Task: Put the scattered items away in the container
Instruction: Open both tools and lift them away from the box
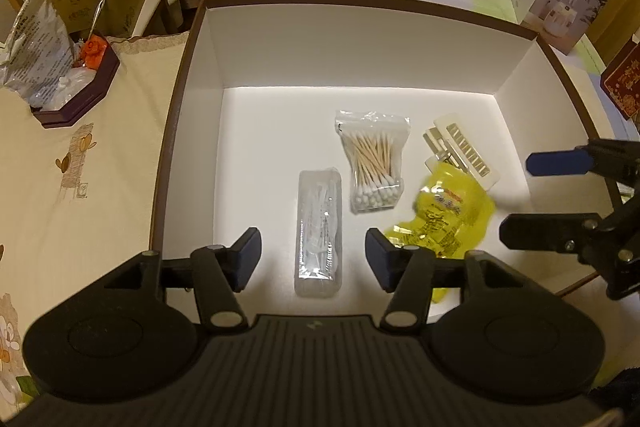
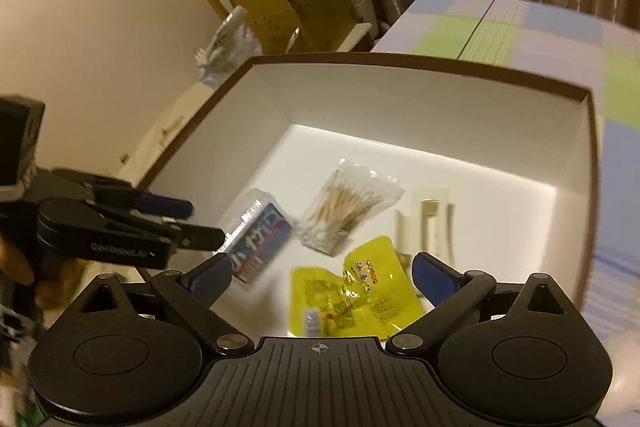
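Both grippers hang over the white box (image 1: 192, 75), which serves as the landmark here. Nearest the box's front wall, the left gripper (image 1: 314, 259) has its fingers spread wide and empty, straddling a clear plastic case (image 1: 319, 231) that lies flat on the box floor beneath them. To the right of that case, the right gripper (image 2: 322, 273) is likewise spread with nothing between its pads, poised above the yellow packets (image 2: 360, 291), which look blurred — they may be just landing or sliding. Further in, near the middle of the floor, sits the bag of cotton swabs (image 1: 374, 163), and toward the right wall a white comb-like card (image 1: 460, 151). All four items seen are inside the box; whether anything remains outside cannot be told. The risks, as I judge them: the two grippers are close together over the same box, so a careless withdrawal could knock one against the other or clip the rim; a low finger could also drag the clear plastic case or catch the loose yellow packets and flick them back out.
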Demonstrator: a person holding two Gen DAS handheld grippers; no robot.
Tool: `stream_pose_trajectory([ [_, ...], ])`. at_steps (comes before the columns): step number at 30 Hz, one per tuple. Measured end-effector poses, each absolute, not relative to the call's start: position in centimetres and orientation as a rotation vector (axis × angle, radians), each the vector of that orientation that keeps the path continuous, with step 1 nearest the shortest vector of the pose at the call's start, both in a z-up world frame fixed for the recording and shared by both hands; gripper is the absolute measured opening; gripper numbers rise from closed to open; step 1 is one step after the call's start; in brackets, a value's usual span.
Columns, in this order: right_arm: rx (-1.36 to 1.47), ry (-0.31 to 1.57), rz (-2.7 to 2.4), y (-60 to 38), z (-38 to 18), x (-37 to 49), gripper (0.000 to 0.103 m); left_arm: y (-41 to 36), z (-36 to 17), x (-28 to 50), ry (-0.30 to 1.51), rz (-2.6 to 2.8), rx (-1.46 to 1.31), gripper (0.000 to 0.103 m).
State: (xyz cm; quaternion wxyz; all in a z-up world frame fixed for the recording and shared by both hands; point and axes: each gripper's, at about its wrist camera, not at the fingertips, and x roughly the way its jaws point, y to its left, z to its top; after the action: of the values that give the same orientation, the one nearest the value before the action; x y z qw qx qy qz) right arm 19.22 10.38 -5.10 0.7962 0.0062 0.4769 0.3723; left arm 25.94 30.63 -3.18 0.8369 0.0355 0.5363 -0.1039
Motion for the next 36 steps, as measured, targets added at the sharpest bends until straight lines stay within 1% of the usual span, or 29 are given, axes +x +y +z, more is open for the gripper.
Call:
stream_pose_trajectory([
  [1, -0.013, 1.022, 0.793, 10.4, -4.9, 19.0, 0.101, 30.6, -3.1, 25.8, 1.135, -0.219, 0.074, 0.06],
  [5, -0.089, 1.029, 0.764, 10.4, -4.5, 18.3, 0.101, 30.4, -2.8, 25.3, 1.128, -0.218, 0.079, 0.065],
  [7, -0.108, 1.033, 0.749, 10.3, -4.5, 18.1, 0.101, 30.3, -2.6, 25.1, 1.128, -0.217, 0.081, 0.073],
  [11, -0.125, 1.03, 0.722, 10.1, -4.2, 17.4, 0.101, 29.9, -2.2, 24.7, 1.122, -0.21, 0.097, 0.076],
  [13, -0.139, 1.02, 0.712, 10.1, -3.7, 17.0, 0.101, 29.6, -1.9, 24.5, 1.115, -0.211, 0.105, 0.083],
  [15, -0.156, 1.003, 0.702, 10.0, -3.2, 16.4, 0.101, 29.3, -1.6, 24.3, 1.106, -0.211, 0.113, 0.087],
  [20, -0.191, 0.983, 0.66, 9.5, -2.3, 15.0, 0.101, 28.6, -0.8, 23.5, 1.081, -0.213, 0.125, 0.094],
  [31, -0.217, 0.979, 0.621, 8.0, -1.6, 12.6, 0.101, 27.5, -0.2, 21.0, 1.07, -0.223, 0.143, 0.099],
  [36, -0.226, 0.977, 0.617, 7.5, -1.6, 11.5, 0.101, 27.3, 0.0, 19.8, 1.068, -0.218, 0.139, 0.099],
])
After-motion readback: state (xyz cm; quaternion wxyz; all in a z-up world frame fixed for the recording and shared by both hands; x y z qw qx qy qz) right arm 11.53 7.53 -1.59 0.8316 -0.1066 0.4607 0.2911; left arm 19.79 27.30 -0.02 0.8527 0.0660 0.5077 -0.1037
